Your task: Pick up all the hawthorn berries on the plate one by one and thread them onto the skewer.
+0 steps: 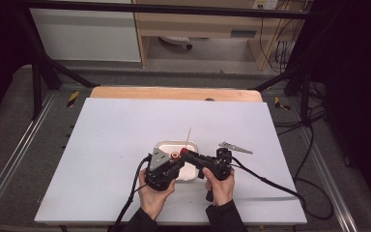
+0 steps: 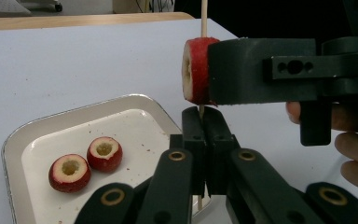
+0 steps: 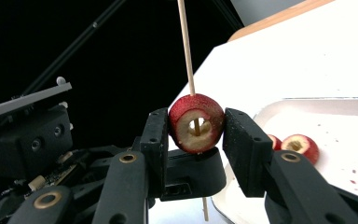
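Observation:
A thin wooden skewer stands upright, and my left gripper is shut on its lower part. A cored red fruit is threaded on the skewer, with my right gripper shut on its sides just above the left gripper's jaws. Two more cored red fruits lie on the white tray. In the high view both grippers meet over the tray's near side, and the skewer rises between them.
The white table top spreads wide around the tray. A wooden board runs along the far edge. Cables trail from both grippers toward the near edge and right side. Small crumbs dot the tray.

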